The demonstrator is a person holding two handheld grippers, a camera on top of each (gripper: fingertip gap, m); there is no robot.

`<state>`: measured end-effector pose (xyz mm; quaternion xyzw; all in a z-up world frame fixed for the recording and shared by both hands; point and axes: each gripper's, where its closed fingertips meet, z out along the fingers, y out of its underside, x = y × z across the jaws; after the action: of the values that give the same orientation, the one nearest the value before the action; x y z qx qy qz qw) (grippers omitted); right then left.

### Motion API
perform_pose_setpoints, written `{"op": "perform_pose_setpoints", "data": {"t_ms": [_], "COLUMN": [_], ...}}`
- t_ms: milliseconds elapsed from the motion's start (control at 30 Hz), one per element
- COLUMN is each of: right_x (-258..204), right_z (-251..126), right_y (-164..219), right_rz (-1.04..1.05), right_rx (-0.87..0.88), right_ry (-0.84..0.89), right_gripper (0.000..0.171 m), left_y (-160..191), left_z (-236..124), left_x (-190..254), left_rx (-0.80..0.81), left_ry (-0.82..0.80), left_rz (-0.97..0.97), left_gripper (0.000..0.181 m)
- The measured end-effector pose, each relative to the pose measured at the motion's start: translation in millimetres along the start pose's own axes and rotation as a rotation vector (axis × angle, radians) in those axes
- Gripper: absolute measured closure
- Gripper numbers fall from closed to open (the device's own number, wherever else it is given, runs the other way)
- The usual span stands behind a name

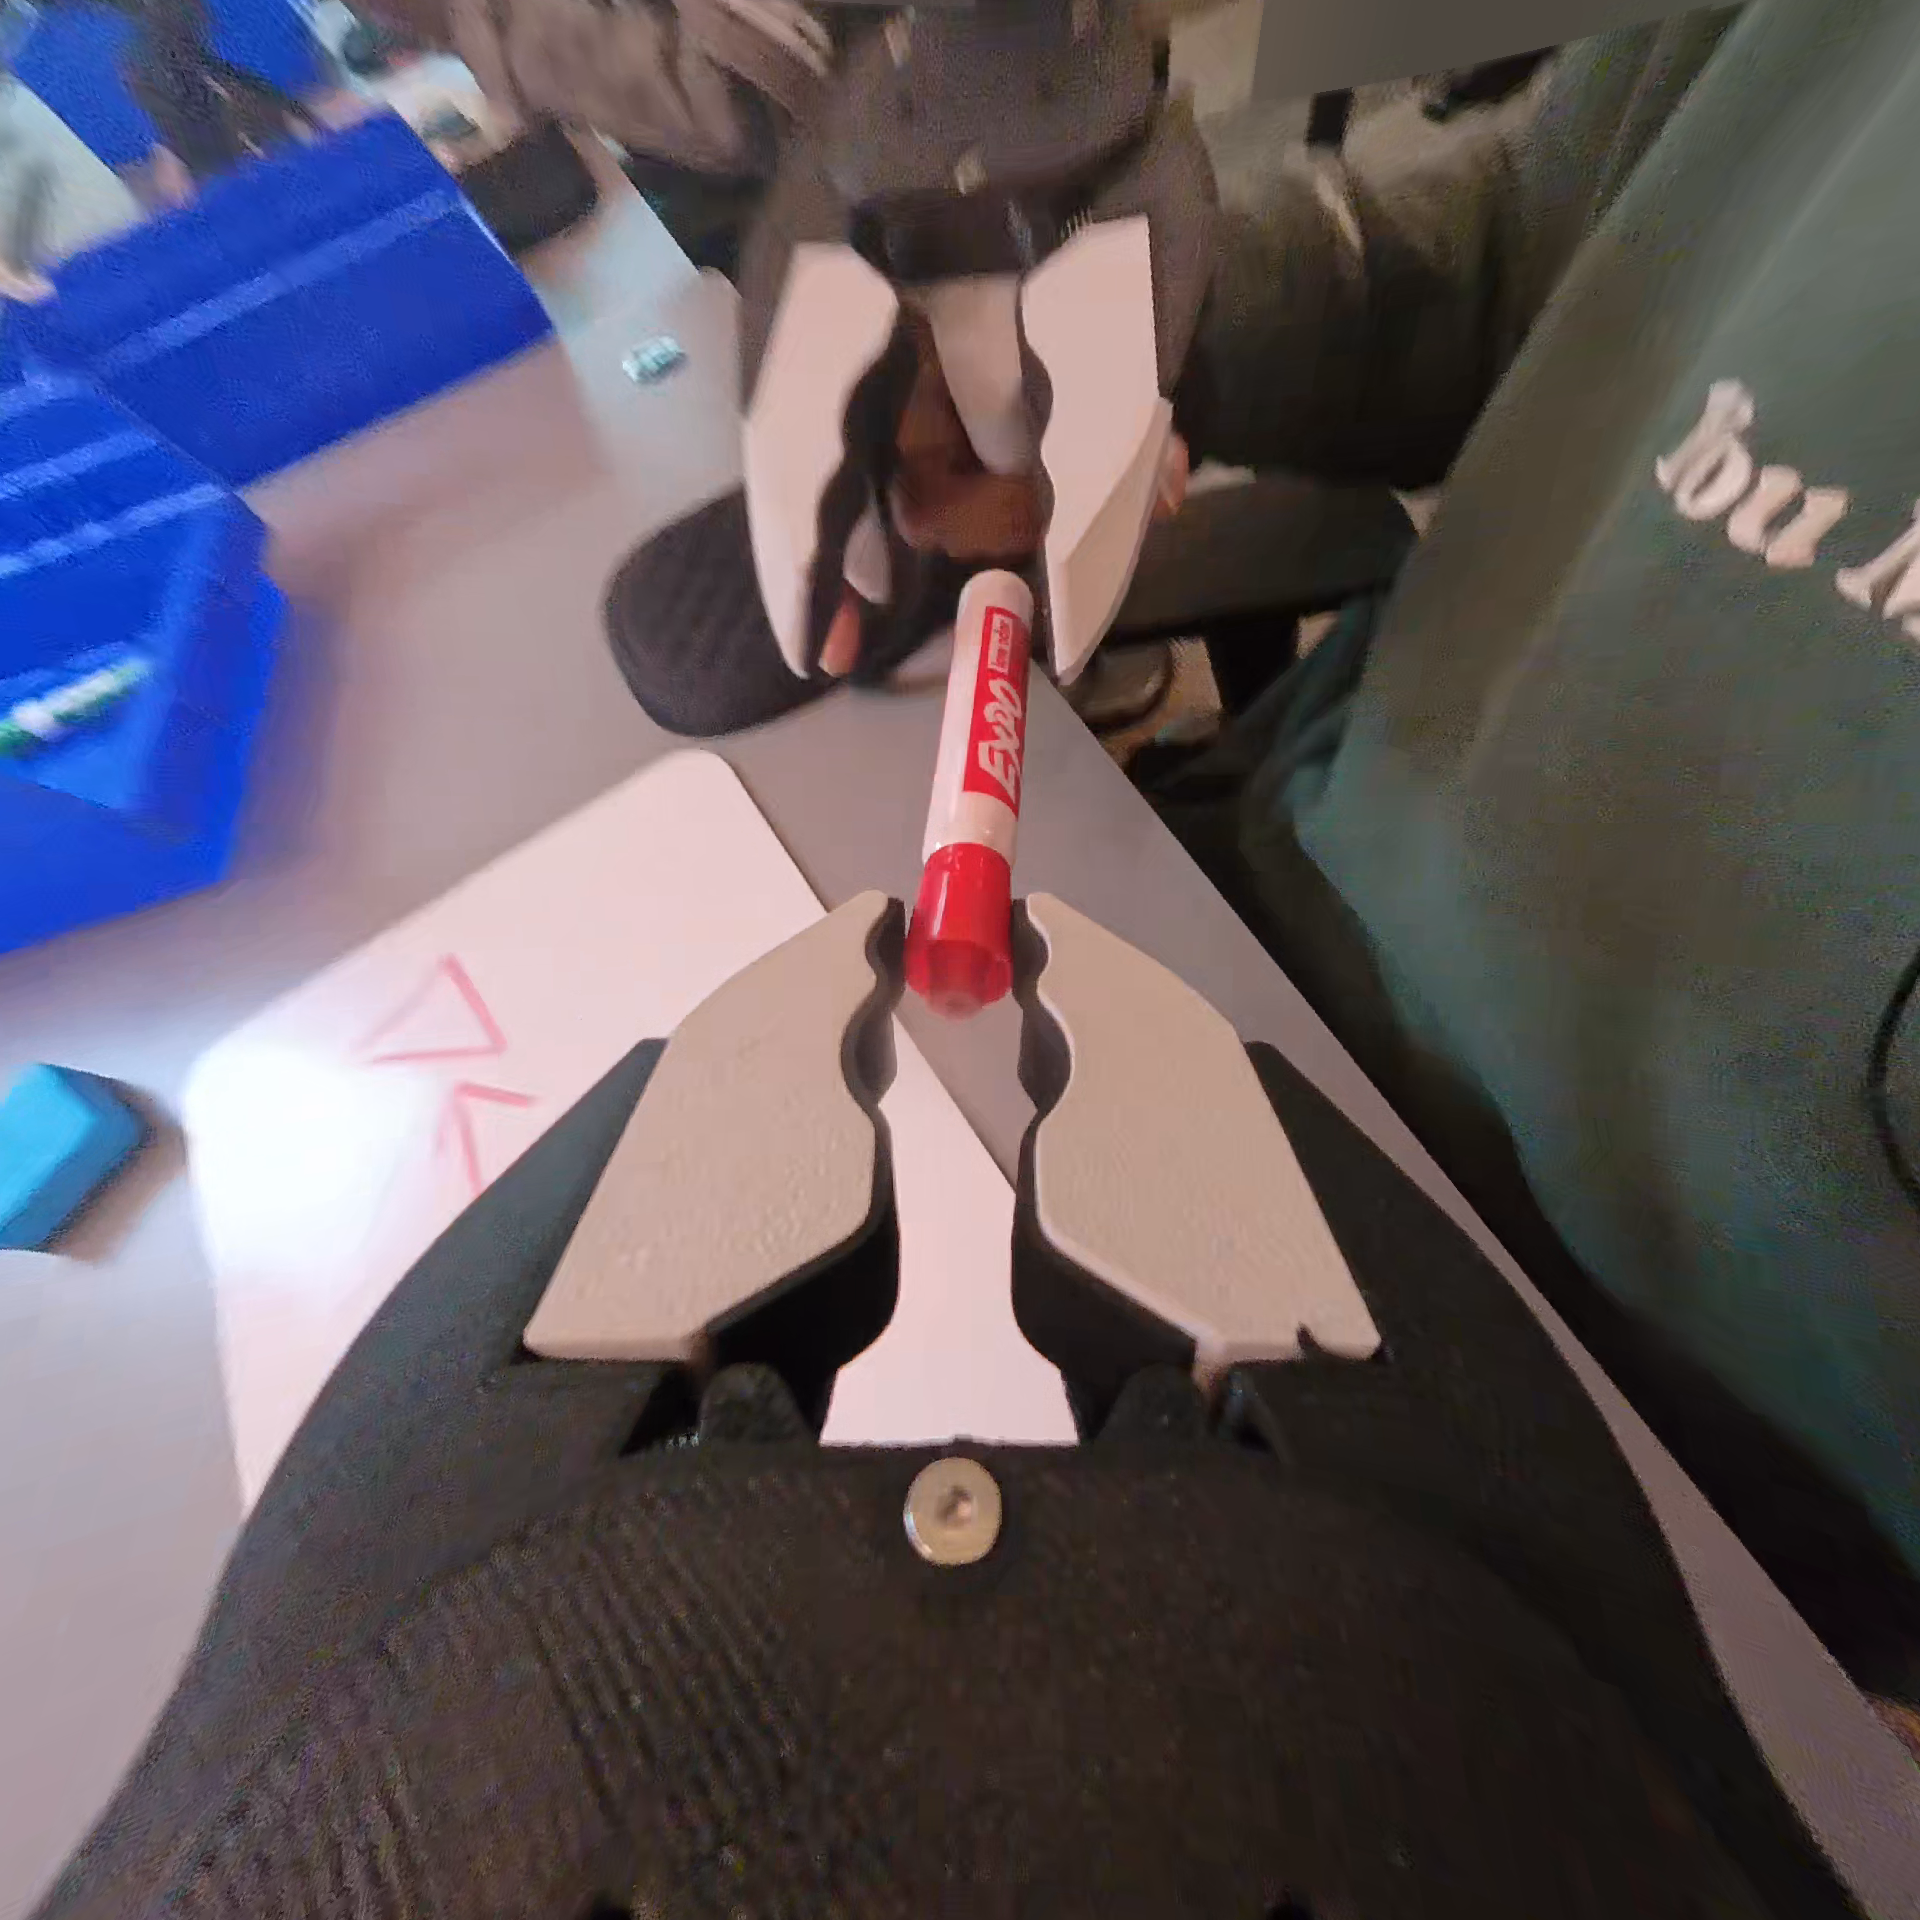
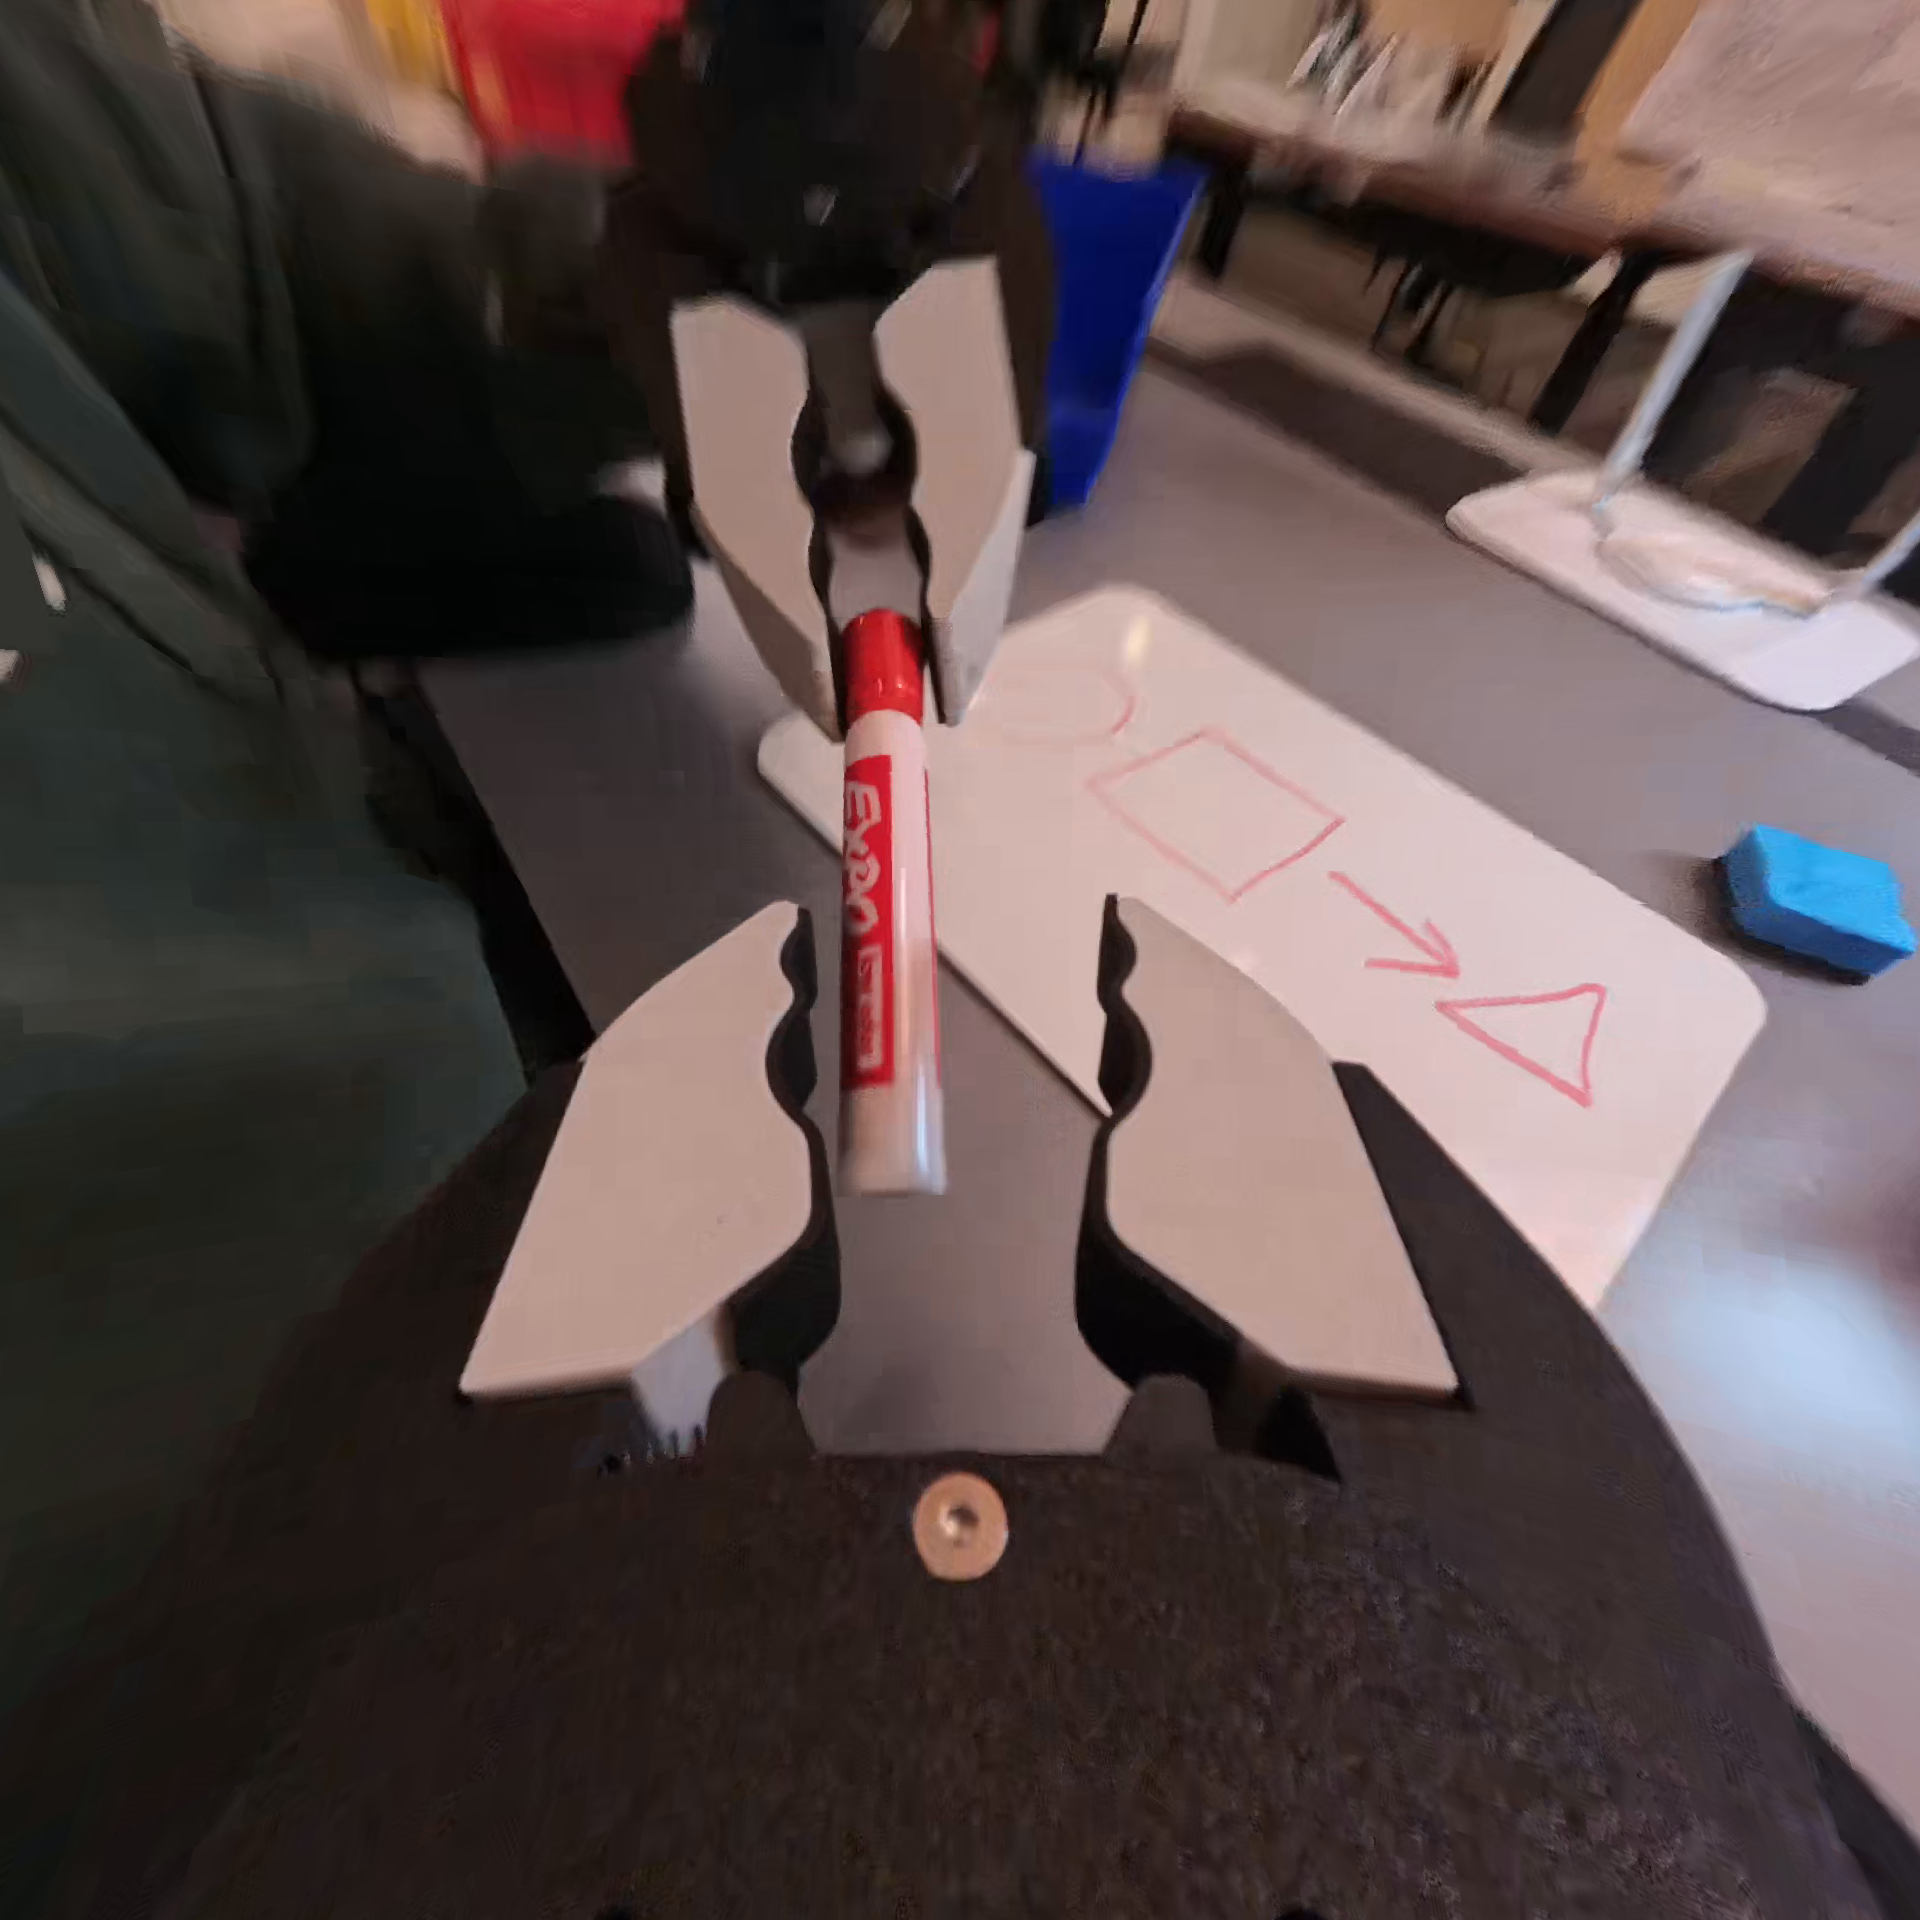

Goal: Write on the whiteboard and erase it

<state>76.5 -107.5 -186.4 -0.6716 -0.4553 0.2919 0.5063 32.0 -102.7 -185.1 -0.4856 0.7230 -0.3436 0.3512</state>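
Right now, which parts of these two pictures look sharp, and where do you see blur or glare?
Left wrist view: the red-capped white marker and the left gripper shut on its cap are sharp; the blue plastic bins smear, and glare washes out the white whiteboard.
Right wrist view: the open right gripper is crisp; the blue sponge eraser and the background blur; edges bend outward.

place: lab or workroom | cues: grey table (image 2: 1351, 540), blue bins (image 1: 260, 301), further tables behind (image 2: 1558, 208)

Red-capped white marker (image 1: 975, 769), white whiteboard (image 2: 1351, 935) with pink shapes, blue eraser (image 2: 1813, 914), grey table (image 2: 1299, 540)
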Motion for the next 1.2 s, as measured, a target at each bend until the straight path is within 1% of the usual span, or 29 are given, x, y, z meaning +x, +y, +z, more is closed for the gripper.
{"op": "perform_pose_setpoints", "data": {"t_ms": [67, 133, 200, 233, 267, 367, 433, 500, 600, 667, 733, 800, 867, 900, 967, 1033, 1067, 1133, 1200], "right_x": [-13, -24, -31, -32, -33, -34, -35, -36, -34, -31, -23, -7, 34, 64, 143, 232, 275, 347, 397], "right_z": [17, 34, 47, 51, 55, 63, 68, 74, 80, 81, 83, 79, 68, 59, 37, 10, -3, -21, -26], "right_y": [14, 23, 29, 30, 28, 23, 23, 23, 17, 16, 8, -3, -18, -26, -37, -39, -33, -8, 25], "right_rz": [-0.093, -0.134, -0.160, -0.174, -0.183, -0.181, -0.194, -0.201, -0.210, -0.191, -0.136, -0.058, 0.013, 0.056, 0.140, 0.231, 0.285, 0.409, 0.548], "right_rx": [-0.165, -0.242, -0.297, -0.313, -0.314, -0.319, -0.345, -0.365, -0.368, -0.379, -0.338, -0.288, -0.239, -0.214, -0.183, -0.165, -0.185, -0.262, -0.337], "right_ry": [-0.063, -0.135, -0.182, -0.192, -0.201, -0.228, -0.247, -0.261, -0.258, -0.267, -0.264, -0.255, -0.167, -0.096, 0.089, 0.289, 0.369, 0.481, 0.530], "right_gripper": [0.121, 0.129, 0.132, 0.143, 0.148, 0.147, 0.140, 0.138, 0.148, 0.150, 0.151, 0.152, 0.152, 0.152, 0.152, 0.152, 0.152, 0.152, 0.152], "left_y": [11, 16, 19, 20, 21, 23, 26, 24, 22, 21, 19, 13, 1, -1, 5, 19, 29, 45, 57], "left_z": [8, 16, 17, 14, 10, -1, -5, -9, -12, -14, -18, -24, -42, -51, -62, -65, -66, -71, -84], "left_x": [13, 20, 21, 20, 19, 18, 16, 15, 14, 14, 6, -8, -29, -35, -42, -41, -38, -32, -32], "left_rx": [-0.019, -0.013, -0.005, 0.006, 0.015, 0.043, 0.045, 0.063, 0.072, 0.083, 0.107, 0.170, 0.300, 0.340, 0.360, 0.345, 0.329, 0.316, 0.322], "left_ry": [0.064, 0.094, 0.093, 0.092, 0.084, 0.073, 0.058, 0.056, 0.045, 0.042, -0.009, -0.083, -0.190, -0.218, -0.262, -0.312, -0.330, -0.362, -0.421], "left_rz": [-0.009, -0.022, -0.022, -0.035, -0.048, -0.064, -0.062, -0.064, -0.054, -0.058, -0.061, -0.086, -0.134, -0.166, -0.205, -0.218, -0.228, -0.244, -0.257], "left_gripper": [0.161, 0.161, 0.161, 0.161, 0.161, 0.161, 0.161, 0.161, 0.161, 0.161, 0.161, 0.160, 0.147, 0.147, 0.148, 0.149, 0.151, 0.163, 0.171]}}
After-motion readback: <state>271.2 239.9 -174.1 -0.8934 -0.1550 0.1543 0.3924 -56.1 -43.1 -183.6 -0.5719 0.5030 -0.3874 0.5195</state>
